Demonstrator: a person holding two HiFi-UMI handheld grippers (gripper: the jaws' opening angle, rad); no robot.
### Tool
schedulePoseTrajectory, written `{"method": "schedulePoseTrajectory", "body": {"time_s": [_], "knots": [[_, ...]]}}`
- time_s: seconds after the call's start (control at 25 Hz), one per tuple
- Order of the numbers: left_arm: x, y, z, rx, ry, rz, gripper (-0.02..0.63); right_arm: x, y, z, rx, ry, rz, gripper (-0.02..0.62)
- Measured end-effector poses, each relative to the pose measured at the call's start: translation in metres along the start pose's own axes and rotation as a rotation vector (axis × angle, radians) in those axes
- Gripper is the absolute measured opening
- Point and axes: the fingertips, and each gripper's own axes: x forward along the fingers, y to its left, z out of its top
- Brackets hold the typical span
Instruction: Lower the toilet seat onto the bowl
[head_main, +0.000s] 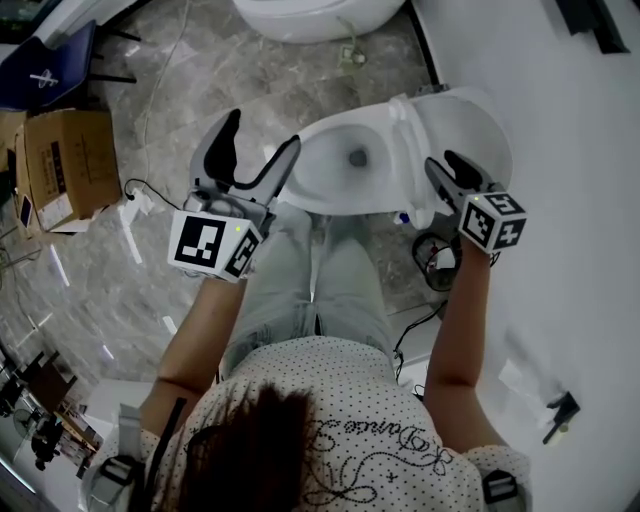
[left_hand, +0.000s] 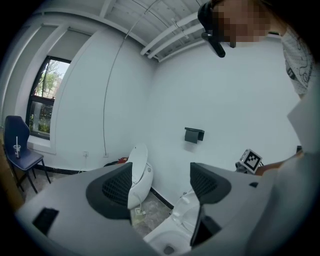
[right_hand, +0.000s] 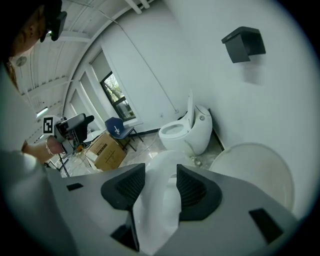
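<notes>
1. seat (head_main: 405, 130): it stands raised at the right side of the bowl (head_main: 305, 150), upper middle of the head view. it is on edge just in front of the lid (head_main: 475, 125), which leans back toward the wall. the hinge line runs top to bottom of that frame. i judge the free edge must swing toward frame left and down onto the rim. lowering not yet begun.

2. right gripper (head_main: 440, 165): much the nearer hand. in its own view the seat (right_hand: 157, 215) rises edge-on between the jaws, with the lid (right_hand: 255, 172) off to the right. the right gripper (right_hand: 161, 172) has its jaws at a middling width. the white edge fills the gap and both pads appear to bear on it. i record this as a grip, with some reserve.

3. left gripper (head_main: 262, 132): it sits at the front of the bowl, left of centre in the head view, apart from the seat. its own view shows the left gripper (left_hand: 161, 175) with jaws wide and nothing between them. only the bowl (left_hand: 170, 235) lies below and beyond.

4. surface: grey marbled floor (head_main: 180, 80), cables trailing across it. the person's legs stand just below the bowl.

5. room:
- a second toilet (head_main: 320, 15) at top centre, lid raised
- a cardboard box (head_main: 60, 165) and a blue chair (head_main: 50, 65) at upper left
- a black holder (right_hand: 243, 44) on the white wall
- a window (left_hand: 45, 95) at far left of the left gripper view
</notes>
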Motion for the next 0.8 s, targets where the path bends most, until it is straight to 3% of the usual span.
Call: {"method": "schedulePoseTrajectory", "body": {"time_s": [0.12, 0.4, 0.64, 0.8], "knots": [[-0.007, 0.009, -0.002, -0.003, -0.002, 0.015, 0.357, 0.012, 0.015, -0.005, 0.015, 0.025, 0.051, 0.176], [-0.044, 0.053, 0.014, -0.026, 0.000, 0.048, 0.357, 0.036, 0.082, 0.002, -0.026, 0.094, 0.078, 0.175], [-0.067, 0.083, 0.001, -0.047, 0.008, 0.097, 0.357, 0.060, 0.114, -0.010, -0.042, 0.122, 0.119, 0.106], [-0.080, 0.097, -0.010, -0.055, 0.006, 0.121, 0.357, 0.078, 0.130, -0.024, -0.052, 0.143, 0.128, 0.101]]}}
